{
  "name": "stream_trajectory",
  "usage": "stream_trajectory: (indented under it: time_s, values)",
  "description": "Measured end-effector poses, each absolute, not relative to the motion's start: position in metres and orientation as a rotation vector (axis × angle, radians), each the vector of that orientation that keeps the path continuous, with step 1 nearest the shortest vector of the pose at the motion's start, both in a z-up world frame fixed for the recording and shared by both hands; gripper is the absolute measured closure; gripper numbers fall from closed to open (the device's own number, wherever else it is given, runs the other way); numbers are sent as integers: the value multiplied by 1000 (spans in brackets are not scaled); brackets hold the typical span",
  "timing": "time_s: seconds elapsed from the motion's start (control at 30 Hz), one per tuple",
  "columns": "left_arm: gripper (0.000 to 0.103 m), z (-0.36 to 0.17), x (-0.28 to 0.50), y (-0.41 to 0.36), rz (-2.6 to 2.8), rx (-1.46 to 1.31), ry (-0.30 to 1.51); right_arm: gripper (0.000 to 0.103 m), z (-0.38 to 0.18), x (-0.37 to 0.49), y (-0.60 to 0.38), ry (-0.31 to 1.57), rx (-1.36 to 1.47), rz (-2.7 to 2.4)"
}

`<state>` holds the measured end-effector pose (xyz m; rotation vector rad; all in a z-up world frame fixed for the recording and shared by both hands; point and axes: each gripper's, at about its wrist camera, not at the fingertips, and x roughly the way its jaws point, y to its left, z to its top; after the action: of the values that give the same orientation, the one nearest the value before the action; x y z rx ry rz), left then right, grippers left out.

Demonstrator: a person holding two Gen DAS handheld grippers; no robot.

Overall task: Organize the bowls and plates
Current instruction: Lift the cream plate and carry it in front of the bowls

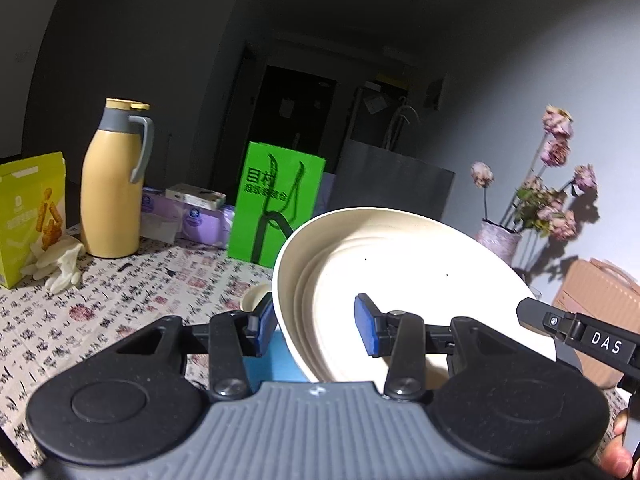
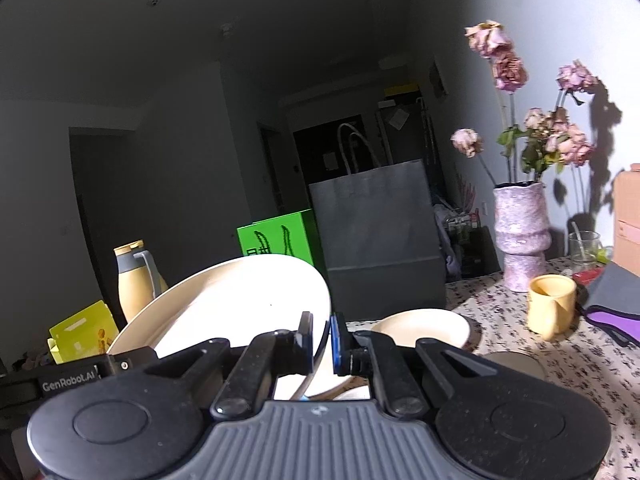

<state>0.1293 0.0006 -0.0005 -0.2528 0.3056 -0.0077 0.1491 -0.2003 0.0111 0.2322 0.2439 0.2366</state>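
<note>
A large cream plate (image 1: 400, 264) with ridged inner rings is held tilted above the patterned tablecloth (image 1: 120, 292). My left gripper (image 1: 316, 324) straddles its near-left wall, one blue pad outside and one inside, and looks shut on it. My right gripper (image 2: 322, 340) is shut on the same plate (image 2: 240, 300) at its right rim; its finger (image 1: 536, 314) shows at the plate's right edge in the left wrist view. A second cream plate (image 2: 420, 328) lies on the table just beyond the right gripper. A small cream bowl (image 1: 254, 300) peeks out behind my left finger.
Along the back stand a yellow thermos jug (image 1: 112, 184), snack box (image 1: 28, 216), white gloves (image 1: 60, 264), green bag (image 1: 276, 204) and grey paper bag (image 2: 380, 232). To the right are a vase of dried flowers (image 2: 520, 236), yellow mug (image 2: 552, 304), glass (image 2: 584, 246) and purple pouch (image 2: 612, 316).
</note>
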Motion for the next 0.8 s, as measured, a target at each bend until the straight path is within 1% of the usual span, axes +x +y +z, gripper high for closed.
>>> stream_trajectory:
  time_s: [0.47,0.8]
  values:
    - [61,-23,91,-41,-45,-224,337,95,-17,101,-242,274,261,198]
    - [61,-51,72,-57,-54,-210,394,95,-45,73,-258,316,281,179]
